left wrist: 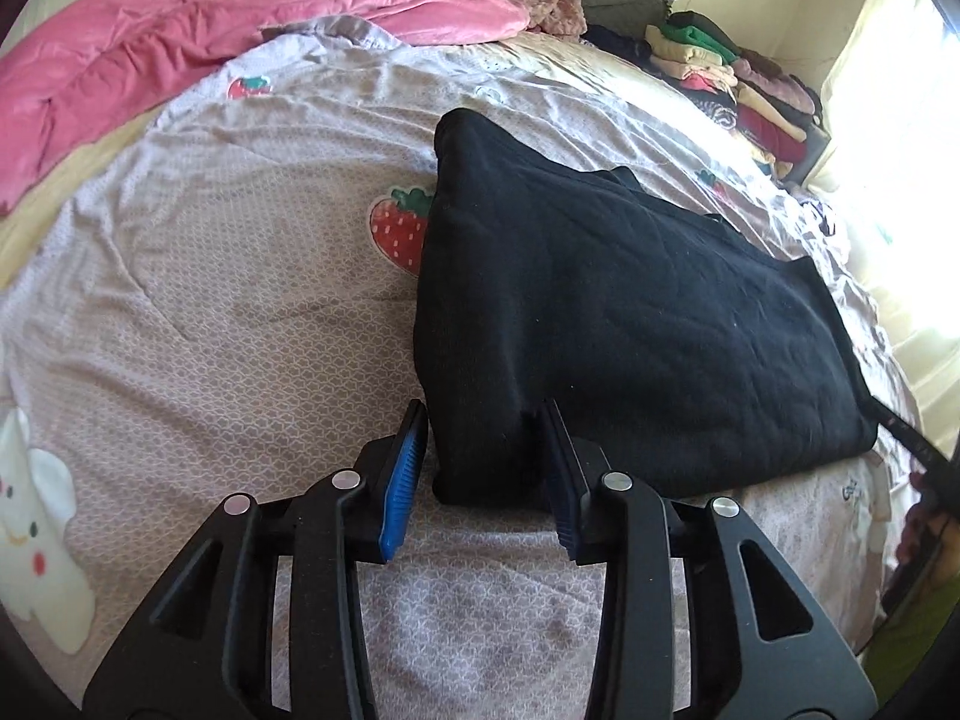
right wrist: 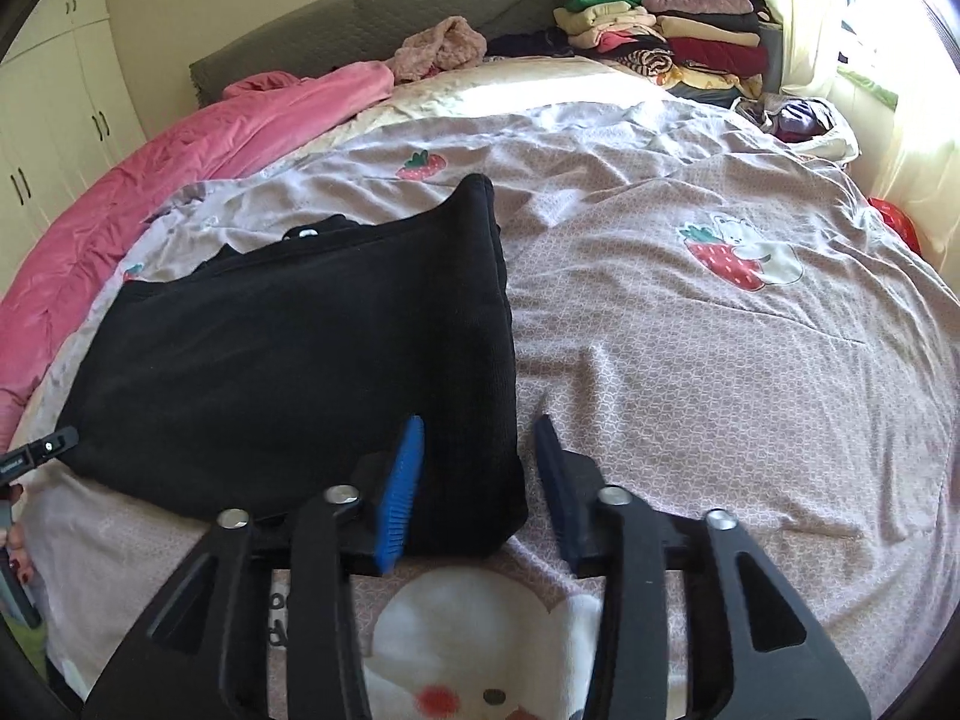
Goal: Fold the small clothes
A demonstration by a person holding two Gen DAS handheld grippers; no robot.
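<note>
Our left gripper (left wrist: 487, 420) stands parted over the near left corner of the black garment (left wrist: 600, 312); the corner sits between the blue pads but we see a gap on the left side, so nothing is clamped. Our right gripper (right wrist: 480, 438) is likewise parted around the near right corner of the garment (right wrist: 312, 348), its right pad clear of the cloth. We see the garment lying folded and flat on the bedspread (left wrist: 210, 300), its near edge running straight between the two grippers and close to the bed's front edge. To its left we have wide bare bedspread up to the pink quilt (left wrist: 150, 42); to its right, open bedspread (right wrist: 720, 360) too. Stacked clothes (right wrist: 660, 30) sit well apart by the headboard.
</note>
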